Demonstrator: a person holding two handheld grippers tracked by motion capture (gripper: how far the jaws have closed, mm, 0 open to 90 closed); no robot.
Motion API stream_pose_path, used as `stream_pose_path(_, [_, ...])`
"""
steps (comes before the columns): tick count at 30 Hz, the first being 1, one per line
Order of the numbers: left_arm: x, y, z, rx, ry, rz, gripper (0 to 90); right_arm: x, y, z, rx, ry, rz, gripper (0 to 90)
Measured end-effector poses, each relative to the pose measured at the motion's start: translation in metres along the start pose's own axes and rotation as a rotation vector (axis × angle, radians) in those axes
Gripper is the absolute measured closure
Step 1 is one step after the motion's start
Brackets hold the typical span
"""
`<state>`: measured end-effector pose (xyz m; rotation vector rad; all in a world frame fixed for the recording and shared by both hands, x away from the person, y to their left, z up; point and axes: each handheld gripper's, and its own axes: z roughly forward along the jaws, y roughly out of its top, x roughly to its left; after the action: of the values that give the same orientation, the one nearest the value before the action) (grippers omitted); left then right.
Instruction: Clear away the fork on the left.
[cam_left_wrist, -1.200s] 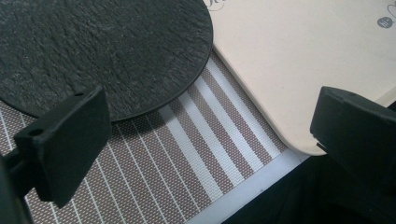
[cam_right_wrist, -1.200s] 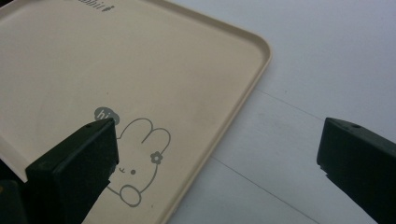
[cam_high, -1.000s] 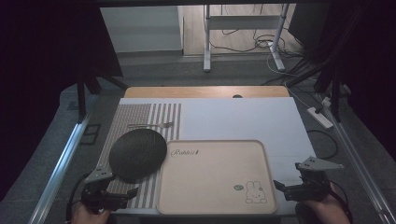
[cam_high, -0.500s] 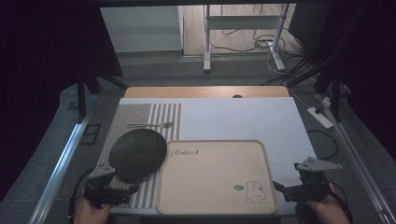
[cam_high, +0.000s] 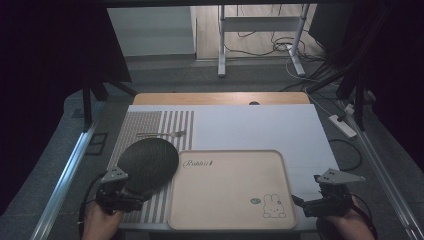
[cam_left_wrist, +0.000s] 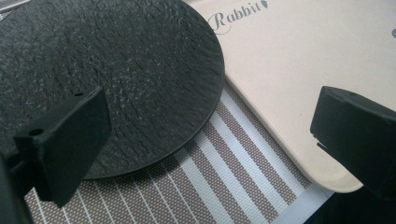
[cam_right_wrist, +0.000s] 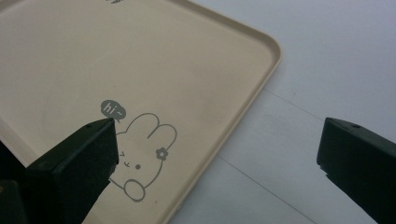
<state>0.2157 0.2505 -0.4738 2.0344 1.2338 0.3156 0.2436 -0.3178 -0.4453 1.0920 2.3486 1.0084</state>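
The left gripper (cam_left_wrist: 210, 140) is held with jaws spread wide, above the near edge of the black plate (cam_left_wrist: 107, 74), which lies on the striped mat (cam_left_wrist: 224, 186) against the tray (cam_left_wrist: 303, 70). The right gripper (cam_right_wrist: 215, 154) is likewise spread, straddling the tray's near right rim by the rabbit (cam_right_wrist: 142, 154), nothing gripped.

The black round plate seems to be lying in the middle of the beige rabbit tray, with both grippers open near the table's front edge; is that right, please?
Not quite. The black round plate lies on the striped placemat beside the beige rabbit tray, its edge just reaching the tray's left rim, as the high view shows. Both the left gripper and right gripper are indeed open near the front edge.
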Motion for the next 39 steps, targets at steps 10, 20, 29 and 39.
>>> stream_pose_path(10, [0.01, 0.007, 0.006, 0.016, -0.023, -0.018, 0.0, 0.0, 0.0, 0.0, 0.003, 0.0, -0.004, 0.0])
stream_pose_path(20, [0.019, 0.016, 0.014, 0.011, -0.026, -0.007, 0.0, 0.0, 0.0, 0.0, 0.003, 0.002, -0.004, 0.0])
stream_pose_path(29, [0.031, 0.03, 0.023, 0.015, -0.043, -0.02, 0.0, 0.0, 0.0, 0.0, 0.001, 0.005, -0.001, 0.0])
stream_pose_path(39, [0.04, 0.048, 0.035, 0.02, -0.045, -0.011, 0.0, -0.001, 0.0, 0.001, 0.0, 0.006, 0.002, 0.0])
